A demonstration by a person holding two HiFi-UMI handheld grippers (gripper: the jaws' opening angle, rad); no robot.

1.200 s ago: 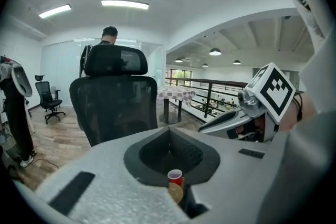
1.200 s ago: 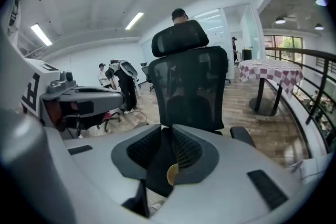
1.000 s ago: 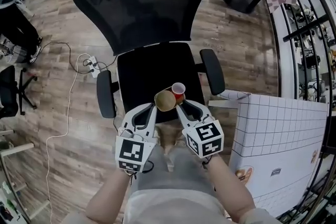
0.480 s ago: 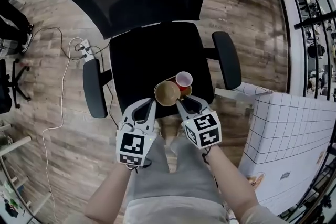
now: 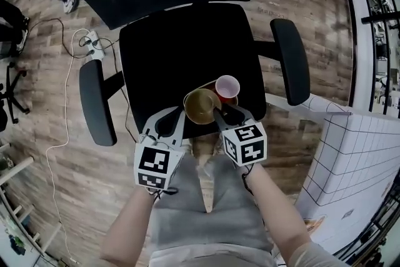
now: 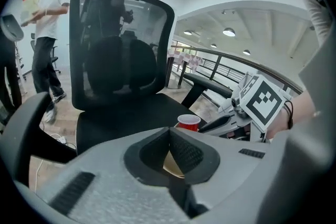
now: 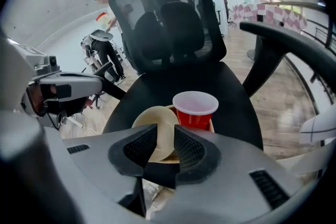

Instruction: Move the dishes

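A tan bowl [image 5: 200, 105] and a red plastic cup [image 5: 227, 87] hang together over the front of a black office chair's seat [image 5: 181, 47]. In the right gripper view the bowl [image 7: 153, 126] leans toward me and the cup [image 7: 194, 108] stands on a tan dish behind it. My right gripper [image 5: 217, 111] is shut on the bowl's near rim, whose wall runs between its pads [image 7: 185, 147]. My left gripper [image 5: 179, 113] is just left of the bowl, shut with nothing in it; its tips [image 6: 168, 132] meet in front of the bowl.
The chair's armrests [image 5: 95, 103] [image 5: 292, 59] flank the seat and its mesh back rises beyond. A white gridded box [image 5: 356, 159] stands to the right. A power strip with cables [image 5: 90, 40] lies on the wood floor at left. A person [image 6: 47, 23] stands far off.
The chair has come closer and now lies right under the grippers, with the bowl and cup carried forward over the seat. Both grippers keep their states.
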